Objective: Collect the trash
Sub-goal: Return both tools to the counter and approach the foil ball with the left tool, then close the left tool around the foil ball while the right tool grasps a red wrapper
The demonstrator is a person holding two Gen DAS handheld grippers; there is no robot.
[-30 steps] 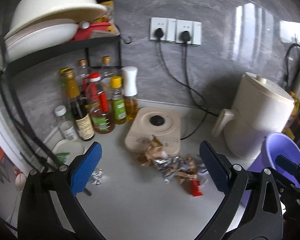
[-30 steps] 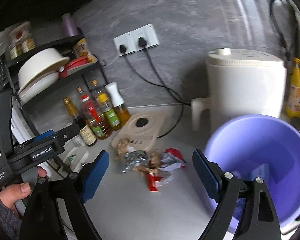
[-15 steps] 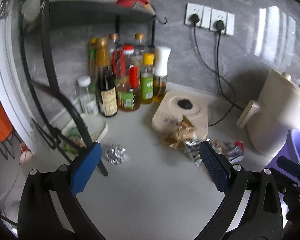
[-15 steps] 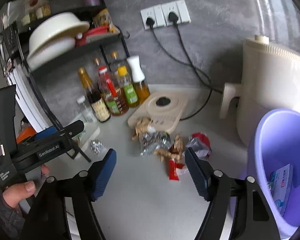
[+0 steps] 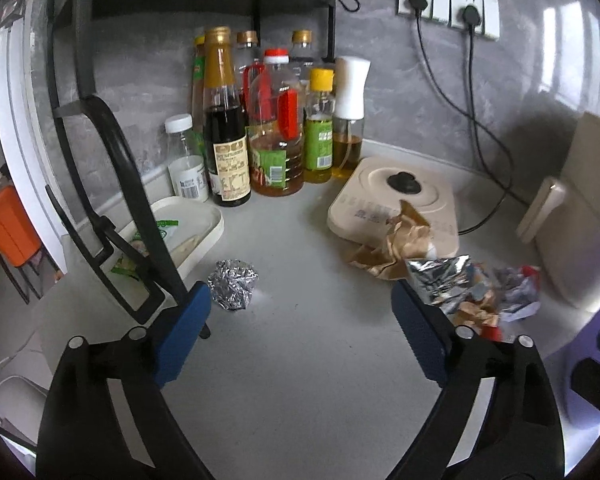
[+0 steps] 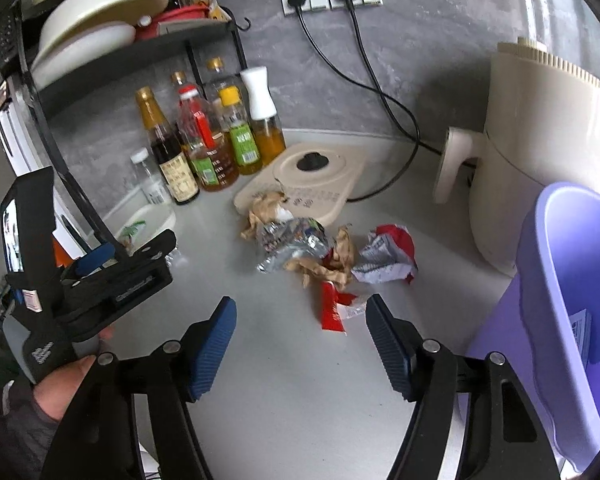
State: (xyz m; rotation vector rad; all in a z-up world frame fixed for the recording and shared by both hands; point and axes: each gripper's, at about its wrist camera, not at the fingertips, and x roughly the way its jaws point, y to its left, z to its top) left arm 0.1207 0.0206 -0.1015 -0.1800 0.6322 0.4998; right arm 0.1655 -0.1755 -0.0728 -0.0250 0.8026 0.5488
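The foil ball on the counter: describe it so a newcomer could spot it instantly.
Start at the black rack sheltering the sauce bottles. By its front foot, beside the white tray, lies the foil ball. Unlike the wrapper heap near the beige hotplate, it sits alone, a tight, crinkled silver lump.

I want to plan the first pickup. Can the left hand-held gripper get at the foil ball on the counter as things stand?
Probably yes. The foil ball lies alone on bare counter, just ahead of the left hand-held gripper, whose empty jaws are closing. Only the rack leg stands close beside it.
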